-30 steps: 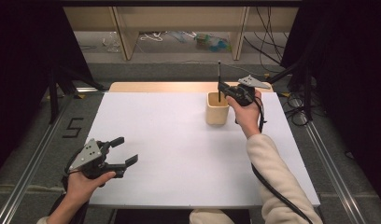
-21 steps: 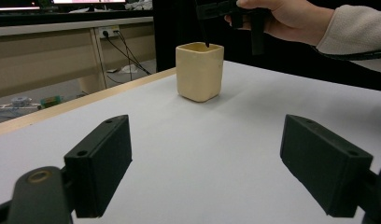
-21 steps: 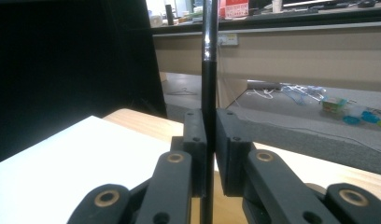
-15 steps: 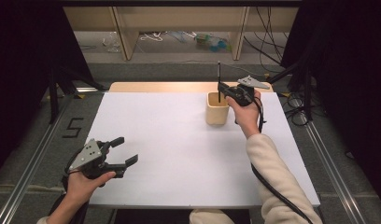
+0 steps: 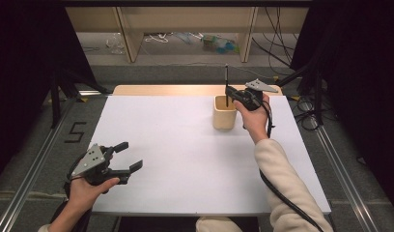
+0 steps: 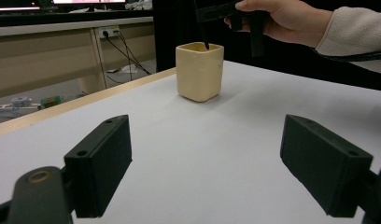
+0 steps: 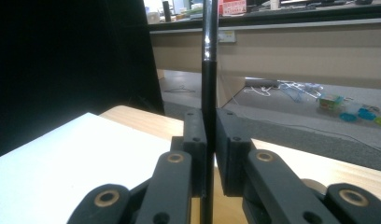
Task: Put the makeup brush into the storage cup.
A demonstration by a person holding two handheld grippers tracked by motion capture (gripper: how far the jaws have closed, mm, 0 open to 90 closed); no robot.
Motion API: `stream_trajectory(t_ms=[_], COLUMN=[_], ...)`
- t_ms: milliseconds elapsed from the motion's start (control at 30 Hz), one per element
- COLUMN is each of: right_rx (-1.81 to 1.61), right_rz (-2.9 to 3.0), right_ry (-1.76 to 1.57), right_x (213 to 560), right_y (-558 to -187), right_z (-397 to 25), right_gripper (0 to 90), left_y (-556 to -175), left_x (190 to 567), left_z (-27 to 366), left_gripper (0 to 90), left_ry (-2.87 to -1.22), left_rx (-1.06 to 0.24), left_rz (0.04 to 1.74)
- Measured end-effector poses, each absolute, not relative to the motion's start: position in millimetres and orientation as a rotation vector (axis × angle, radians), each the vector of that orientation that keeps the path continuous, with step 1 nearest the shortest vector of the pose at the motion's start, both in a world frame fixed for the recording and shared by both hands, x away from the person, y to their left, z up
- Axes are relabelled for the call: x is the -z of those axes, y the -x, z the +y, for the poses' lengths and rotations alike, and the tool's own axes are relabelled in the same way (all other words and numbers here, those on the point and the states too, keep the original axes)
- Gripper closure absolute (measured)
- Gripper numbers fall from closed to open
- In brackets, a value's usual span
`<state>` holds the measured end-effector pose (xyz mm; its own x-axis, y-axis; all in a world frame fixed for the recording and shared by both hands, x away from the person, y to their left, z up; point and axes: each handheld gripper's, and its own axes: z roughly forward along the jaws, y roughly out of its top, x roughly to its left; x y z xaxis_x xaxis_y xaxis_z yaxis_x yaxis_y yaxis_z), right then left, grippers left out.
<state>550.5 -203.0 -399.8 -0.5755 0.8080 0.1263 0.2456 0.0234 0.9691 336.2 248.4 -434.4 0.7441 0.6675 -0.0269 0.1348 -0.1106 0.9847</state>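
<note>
A cream square cup (image 5: 224, 112) (image 6: 199, 71) stands on the white table top (image 5: 185, 154) toward the far right. My right gripper (image 5: 229, 92) (image 7: 210, 140) is shut on a thin black pen (image 5: 226, 84) (image 7: 208, 74) that stands upright, its lower end inside the cup's mouth. In the left gripper view the pen (image 6: 201, 28) dips into the cup from the right hand above. My left gripper (image 5: 127, 157) (image 6: 216, 158) is open near the table's front left corner, jaws wide apart, nothing between them, pointing toward the cup.
A bare wooden strip (image 5: 161, 90) runs along the table's far edge. Behind it are shelf legs, cables and small litter on the floor (image 5: 214, 41). Black curtains flank both sides. A metal rail (image 5: 35, 159) with a "5" mark lies left of the table.
</note>
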Motion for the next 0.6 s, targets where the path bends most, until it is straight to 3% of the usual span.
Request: stream_trajectory(t_ms=[600], right_rx=[-1.57], right_rz=[1.842], right_ry=[-1.073], right_x=[402.2], right_y=[-551.0], right_z=[-203.9], right_gripper=[84.0], left_y=[-336.5], left_x=[434.7], left_z=[248.1], left_gripper=[16.2], left_ry=[-1.641], left_rx=[-0.508], left_rz=[0.645])
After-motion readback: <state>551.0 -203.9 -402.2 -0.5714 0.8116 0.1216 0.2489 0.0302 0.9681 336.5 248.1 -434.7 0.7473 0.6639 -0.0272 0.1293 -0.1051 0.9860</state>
